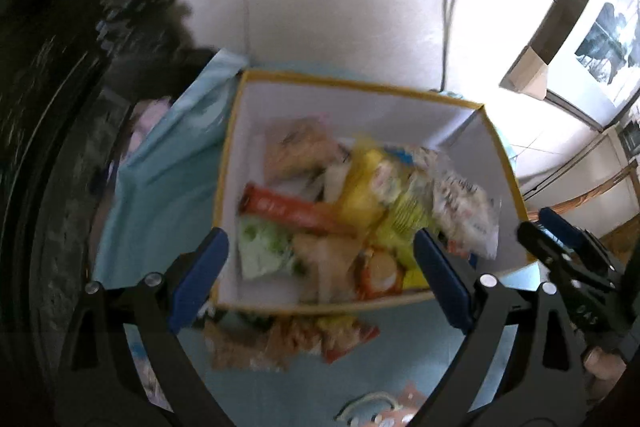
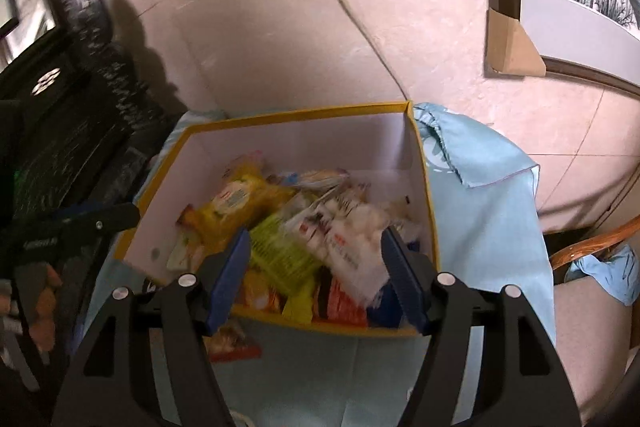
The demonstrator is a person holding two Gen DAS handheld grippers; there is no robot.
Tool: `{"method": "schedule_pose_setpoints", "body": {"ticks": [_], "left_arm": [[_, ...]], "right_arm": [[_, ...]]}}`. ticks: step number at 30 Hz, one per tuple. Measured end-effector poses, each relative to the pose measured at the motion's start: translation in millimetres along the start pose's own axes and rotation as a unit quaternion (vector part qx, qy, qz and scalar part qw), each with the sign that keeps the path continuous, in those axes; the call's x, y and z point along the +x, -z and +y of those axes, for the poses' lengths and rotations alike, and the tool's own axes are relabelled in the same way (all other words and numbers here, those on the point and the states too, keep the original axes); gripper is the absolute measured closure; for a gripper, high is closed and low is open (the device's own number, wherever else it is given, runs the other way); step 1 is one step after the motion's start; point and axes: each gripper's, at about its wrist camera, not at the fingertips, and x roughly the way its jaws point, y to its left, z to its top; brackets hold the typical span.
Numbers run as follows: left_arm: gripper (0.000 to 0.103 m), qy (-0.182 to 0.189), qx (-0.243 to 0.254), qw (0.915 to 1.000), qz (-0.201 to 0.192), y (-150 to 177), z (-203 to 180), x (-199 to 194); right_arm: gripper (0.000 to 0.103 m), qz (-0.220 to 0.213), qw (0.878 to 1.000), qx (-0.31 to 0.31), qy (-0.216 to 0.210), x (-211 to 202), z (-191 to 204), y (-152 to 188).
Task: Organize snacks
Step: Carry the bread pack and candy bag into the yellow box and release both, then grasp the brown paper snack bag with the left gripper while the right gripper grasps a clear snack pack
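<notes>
hovering over box (image 1: 362, 77) rim | left tool (image 1: 320, 247) wide, empty | right tool (image 2: 316, 247) half-open, empty

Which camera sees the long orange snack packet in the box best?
The left wrist view. There the long orange packet lies in plain sight in the yellow-rimmed box, seen nearly end to end, though blurred. In the right wrist view other packets and the gripper fingers hide that part of the box, so I cannot pick it out.

A gripper (image 2: 314, 249) with blue pads spread apart hovers over a yellow-rimmed box (image 2: 296, 117) of snack packets (image 2: 240, 205) on a light-blue cloth (image 2: 492, 211)
</notes>
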Motion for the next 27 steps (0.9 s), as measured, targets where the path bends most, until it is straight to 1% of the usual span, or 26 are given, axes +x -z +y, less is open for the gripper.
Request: {"method": "schedule_pose_setpoints", "body": {"ticks": [4, 7, 9, 11, 12, 14, 15, 17, 19, 22, 23, 24, 25, 27], "left_arm": [[0.008, -0.011, -0.013, 0.9999, 0.002, 23.7, 18.3, -11.2], [0.008, -0.016, -0.024, 0.9996, 0.007, 39.7, 28.3, -17.4], [0.008, -0.017, -0.029, 0.9994, 0.006, 52.6, 34.3, -21.6], [0.008, -0.017, -0.021, 0.9996, 0.012, 68.7, 38.0, -20.7], [0.008, -0.018, -0.013, 0.9996, 0.017, 75.7, 37.9, -17.8], [0.008, -0.036, 0.005, 0.9988, 0.031, 90.4, 38.7, -6.1], [0.008, -0.038, 0.008, 0.9984, 0.042, 98.2, 40.5, 2.9], [0.008, -0.036, 0.004, 0.9978, 0.056, 107.7, 42.9, 15.3], [0.008, -0.029, -0.005, 0.9969, 0.073, 115.3, 47.9, 30.6], [0.009, -0.017, -0.020, 0.9960, 0.085, 122.4, 55.0, 50.8], [0.015, -0.014, -0.027, 0.9954, 0.091, 124.1, 57.8, 57.5], [0.026, -0.011, -0.034, 0.9945, 0.099, 125.3, 59.9, 64.9], [0.027, -0.014, -0.041, 0.9935, 0.106, 126.7, 63.6, 73.2], [0.029, -0.018, -0.036, 0.9939, 0.102, 127.5, 66.4, 81.5]], "right_arm": [[0.035, -0.005, 0.999, -0.023, -0.026, -18.7, 12.9, 15.4], [0.035, 0.002, 0.998, -0.035, -0.048, -28.1, 23.0, 28.8], [0.035, 0.012, 0.997, -0.036, -0.062, -31.2, 28.7, 40.2], [0.035, 0.026, 0.996, -0.044, -0.072, -29.1, 35.1, 53.1], [0.035, 0.033, 0.996, -0.048, -0.072, -26.5, 37.4, 59.4], [0.035, 0.057, 0.994, -0.049, -0.073, -17.4, 40.6, 76.9], [0.035, 0.068, 0.994, -0.046, -0.072, -13.3, 41.0, 84.1], [0.035, 0.090, 0.993, -0.034, -0.075, -3.6, 40.1, 96.3], [0.035, 0.100, 0.992, -0.030, -0.074, 3.3, 40.8, 101.3], [0.035, 0.114, 0.990, -0.035, -0.070, 14.1, 44.4, 107.1], [0.035, 0.116, 0.990, -0.035, -0.071, 15.9, 45.2, 106.9], [0.035, 0.118, 0.990, -0.035, -0.071, 17.9, 45.9, 107.3], [0.035, 0.120, 0.990, -0.035, -0.070, 20.1, 46.5, 108.0], [0.035, 0.125, 0.989, -0.034, -0.070, 24.9, 47.4, 108.1]]}}
